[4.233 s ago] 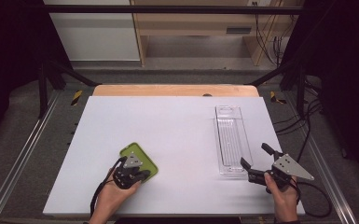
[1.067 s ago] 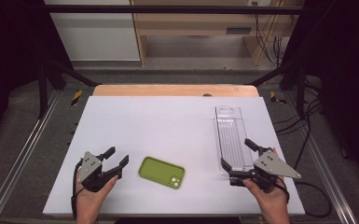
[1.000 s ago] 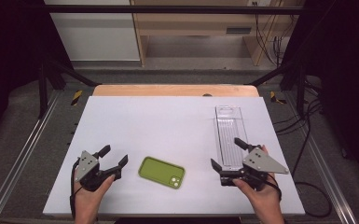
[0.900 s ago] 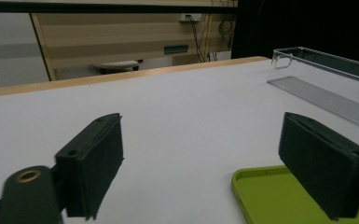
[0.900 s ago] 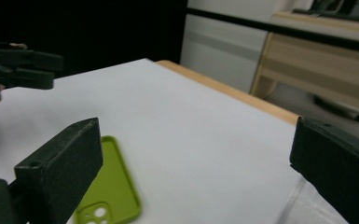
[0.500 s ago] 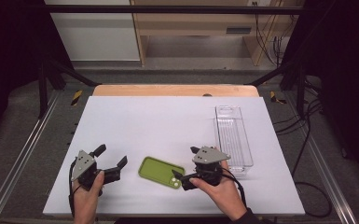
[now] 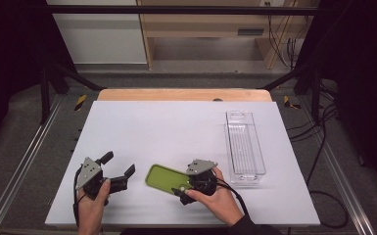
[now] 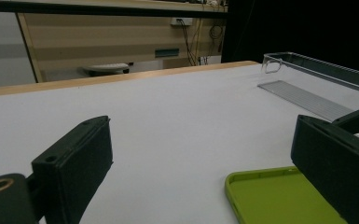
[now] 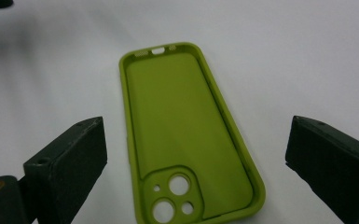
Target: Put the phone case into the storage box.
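A lime-green phone case [image 7: 162, 176] lies hollow side up on the white table [image 7: 176, 127], near its front edge. My right gripper [image 7: 180, 192] hovers low over the case's camera end. Seen from the right gripper view, the case [image 9: 182, 126] lies between the wide-apart jaws of the right gripper [image 9: 198, 133], and neither pad touches it. These jaws have just been closing a little. My left gripper [image 7: 118, 164] rests left of the case, open, with nothing between its jaws, which have just opened slightly wider. From the left gripper view, a corner of the case [image 8: 279, 200] shows beside the left gripper [image 8: 200, 144].
A clear plastic tray [image 7: 245, 147] lies lengthwise at the right of the table; in the left gripper view the tray [image 8: 317, 70] stands far off. A wooden strip [image 7: 181, 94] borders the table's far edge. Cables [image 7: 318, 147] trail off the right side.
My right gripper has come left and down from beside the clear tray to the phone case, its jaws a little narrower. The left gripper has stayed in place.
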A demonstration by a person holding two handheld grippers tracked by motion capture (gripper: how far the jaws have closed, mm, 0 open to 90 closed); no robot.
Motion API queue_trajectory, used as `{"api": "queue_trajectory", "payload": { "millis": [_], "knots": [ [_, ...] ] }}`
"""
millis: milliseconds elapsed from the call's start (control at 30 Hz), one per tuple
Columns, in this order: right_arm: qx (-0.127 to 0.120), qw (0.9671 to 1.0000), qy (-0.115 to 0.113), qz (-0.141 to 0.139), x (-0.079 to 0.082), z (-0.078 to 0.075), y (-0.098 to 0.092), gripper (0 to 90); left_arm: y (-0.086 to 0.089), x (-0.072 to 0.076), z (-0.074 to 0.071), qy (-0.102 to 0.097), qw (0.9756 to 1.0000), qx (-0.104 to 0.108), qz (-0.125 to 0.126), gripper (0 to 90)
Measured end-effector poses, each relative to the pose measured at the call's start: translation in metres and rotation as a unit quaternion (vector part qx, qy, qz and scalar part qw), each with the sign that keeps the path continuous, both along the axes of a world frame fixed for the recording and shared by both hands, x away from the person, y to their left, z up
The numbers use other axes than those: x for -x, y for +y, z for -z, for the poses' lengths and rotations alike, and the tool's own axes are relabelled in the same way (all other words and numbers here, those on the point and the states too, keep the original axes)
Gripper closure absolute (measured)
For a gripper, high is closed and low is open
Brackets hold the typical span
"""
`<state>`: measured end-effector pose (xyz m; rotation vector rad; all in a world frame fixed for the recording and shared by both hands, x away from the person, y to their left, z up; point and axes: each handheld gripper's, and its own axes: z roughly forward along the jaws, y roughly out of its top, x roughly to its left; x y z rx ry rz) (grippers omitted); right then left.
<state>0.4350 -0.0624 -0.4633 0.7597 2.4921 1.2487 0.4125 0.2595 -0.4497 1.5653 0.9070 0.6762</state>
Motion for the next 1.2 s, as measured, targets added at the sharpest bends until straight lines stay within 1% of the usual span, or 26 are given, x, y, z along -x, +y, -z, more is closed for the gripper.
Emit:
{"api": "queue_trajectory", "payload": {
  "millis": [33,67,100,133,267,300,400,467,600,633,667,700,833,900,967,1067,1100,1133,1167,1200],
  "knots": [
    [0.009,0.9999,0.009,-0.002,-0.003,0.004,0.001,6.4,0.0,0.0,0.0,-0.001,1.0,-0.001,0.001,4.9],
    [0.009,0.9999,0.009,-0.002,-0.003,0.004,0.001,6.4,-0.001,0.0,0.0,-0.002,1.0,-0.002,0.001,4.9],
    [0.021,0.9996,0.015,-0.014,-0.004,0.008,0.003,6.5,-0.001,0.0,0.0,0.0,1.0,-0.005,0.003,5.0],
    [0.026,0.9993,0.019,-0.017,-0.005,0.01,0.004,6.6,-0.001,0.0,0.001,0.0,1.0,-0.004,0.003,4.9],
    [0.035,0.9989,0.024,-0.019,-0.009,0.013,0.004,7.0,-0.001,0.0,0.001,0.001,1.0,-0.005,0.003,4.9],
    [0.034,0.9985,0.036,-0.023,-0.013,0.016,0.004,7.4,-0.001,0.0,0.001,0.0,1.0,-0.003,0.003,5.0],
    [0.044,0.9975,0.046,-0.031,-0.015,0.02,0.006,8.0,-0.001,0.0,0.0,0.001,1.0,-0.002,0.003,5.0],
    [0.045,0.9969,0.052,-0.038,-0.015,0.021,0.007,7.7,-0.001,0.0,0.0,0.0,1.0,-0.003,0.004,5.0],
    [0.053,0.9964,0.049,-0.044,-0.013,0.022,0.007,7.2,-0.003,-0.001,0.001,0.001,1.0,-0.005,0.008,5.0],
    [0.065,0.9959,0.044,-0.043,-0.013,0.024,0.008,8.1,-0.003,0.0,0.001,0.001,0.9999,-0.006,0.009,5.0],
    [0.065,0.9959,0.044,-0.043,-0.013,0.024,0.008,8.1,-0.003,0.0,0.001,0.0,0.9999,-0.007,0.009,5.0],
    [0.068,0.9962,0.034,-0.042,-0.01,0.026,0.008,8.8,-0.003,0.0,0.0,-0.001,0.9999,-0.004,0.01,5.0],
    [0.064,0.9965,0.031,-0.043,-0.01,0.027,0.007,9.7,-0.003,0.0,0.0,-0.003,0.9999,-0.004,0.014,5.0],
    [0.062,0.9968,0.031,-0.04,-0.01,0.026,0.006,12.6,-0.004,0.0,0.0,-0.008,0.9998,-0.003,0.017,5.0],
    [0.06,0.9971,0.029,-0.038,-0.009,0.026,0.005,14.3,-0.005,0.0,0.0,-0.008,0.9998,-0.002,0.018,5.0],
    [0.063,0.9968,0.032,-0.036,-0.01,0.025,0.005,15.5,-0.006,0.0,-0.001,-0.011,0.9997,-0.004,0.022,4.9],
    [0.068,0.9964,0.04,-0.031,-0.01,0.022,0.007,16.5,-0.007,0.001,-0.001,-0.013,0.9996,-0.005,0.023,5.0],
    [0.07,0.9959,0.049,-0.029,-0.011,0.02,0.008,16.8,-0.008,0.002,-0.002,-0.02,0.9994,-0.012,0.024,5.0],
    [0.07,0.9959,0.049,-0.028,-0.011,0.018,0.008,16.9,-0.009,0.002,-0.003,-0.024,0.9993,-0.018,0.024,4.9],
    [0.07,0.9959,0.049,-0.028,-0.011,0.018,0.008,16.9,-0.009,0.002,-0.003,-0.024,0.9993,-0.018,0.024,5.0]
  ]
}}
